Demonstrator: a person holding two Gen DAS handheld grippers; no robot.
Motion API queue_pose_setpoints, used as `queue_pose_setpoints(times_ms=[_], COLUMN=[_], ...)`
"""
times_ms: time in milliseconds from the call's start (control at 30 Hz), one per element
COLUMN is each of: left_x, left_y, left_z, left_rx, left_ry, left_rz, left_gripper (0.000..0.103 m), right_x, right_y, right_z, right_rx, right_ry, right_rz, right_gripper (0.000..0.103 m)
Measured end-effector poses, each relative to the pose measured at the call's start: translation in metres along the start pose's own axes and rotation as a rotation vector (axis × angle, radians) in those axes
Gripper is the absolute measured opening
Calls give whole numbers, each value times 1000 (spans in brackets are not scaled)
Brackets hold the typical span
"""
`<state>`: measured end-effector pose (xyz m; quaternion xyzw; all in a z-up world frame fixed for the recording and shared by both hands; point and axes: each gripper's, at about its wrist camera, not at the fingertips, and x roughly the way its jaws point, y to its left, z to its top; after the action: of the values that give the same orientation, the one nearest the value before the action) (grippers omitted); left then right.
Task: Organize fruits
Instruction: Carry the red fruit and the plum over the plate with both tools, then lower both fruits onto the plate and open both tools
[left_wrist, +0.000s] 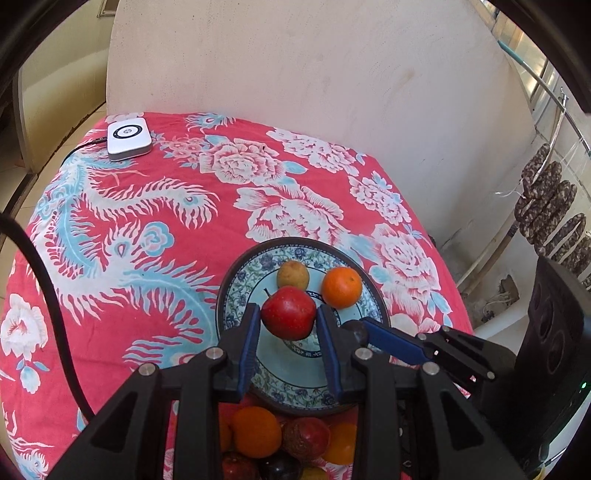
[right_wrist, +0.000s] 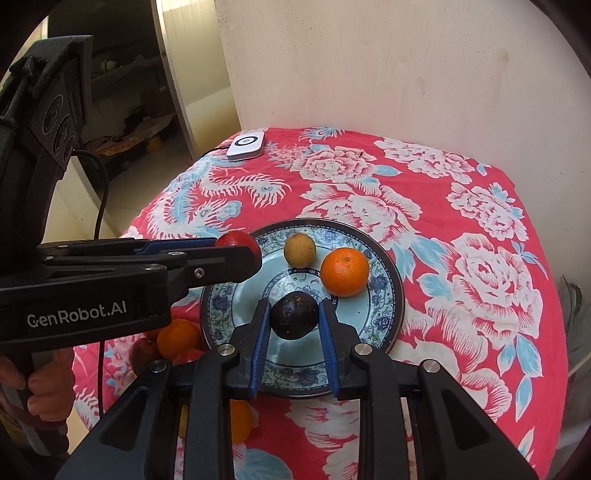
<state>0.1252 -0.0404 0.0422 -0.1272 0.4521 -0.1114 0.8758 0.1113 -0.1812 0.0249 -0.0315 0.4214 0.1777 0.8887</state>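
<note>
Left wrist view first: I note a red apple (left_wrist: 288, 312) clamped between the blue pads of my left gripper (left_wrist: 286, 325), held over the blue-patterned plate (left_wrist: 236, 280). From the right wrist view, the same apple (right_wrist: 238, 242) shows at the tip of the left gripper (right_wrist: 236, 254), above the plate's (right_wrist: 391, 295) left rim.

My right gripper (right_wrist: 295, 317) is closed on a dark round fruit (right_wrist: 294, 314), also over the plate, near its centre. In the left view the right gripper (left_wrist: 360, 330) reaches in from the right with that fruit only partly visible at its tip.

On the plate itself lie a yellowish fruit (right_wrist: 299, 250) and an orange (right_wrist: 344, 271), just beside each other toward the far side; I confirm both in the left view, yellowish fruit (left_wrist: 292, 275) and orange (left_wrist: 341, 287).

A pile of loose fruit (left_wrist: 280, 439), oranges and red ones, sits on the tablecloth (left_wrist: 129, 229) just beside the plate's near-left rim.

Further out, a white device (left_wrist: 128, 139) with a cable rests at the cloth's far left corner. A hand (right_wrist: 44, 387) grips the left tool's handle. Dark sausages (left_wrist: 550, 206) hang at the right, beyond the table.
</note>
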Motion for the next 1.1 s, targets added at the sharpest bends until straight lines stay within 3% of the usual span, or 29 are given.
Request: queue_pose_setpoints(times_ms=[933, 1100], left_x=[26, 25], left_y=[6, 6], left_z=[3, 3], left_rx=[-23, -28], left_ry=[40, 38], left_rz=[-13, -7], left_gripper=[32, 33], right_x=[33, 32], right_y=[3, 3], right_z=[5, 5], right_rx=[-10, -3], right_ry=[28, 29], right_rz=[0, 3], right_gripper=[28, 36])
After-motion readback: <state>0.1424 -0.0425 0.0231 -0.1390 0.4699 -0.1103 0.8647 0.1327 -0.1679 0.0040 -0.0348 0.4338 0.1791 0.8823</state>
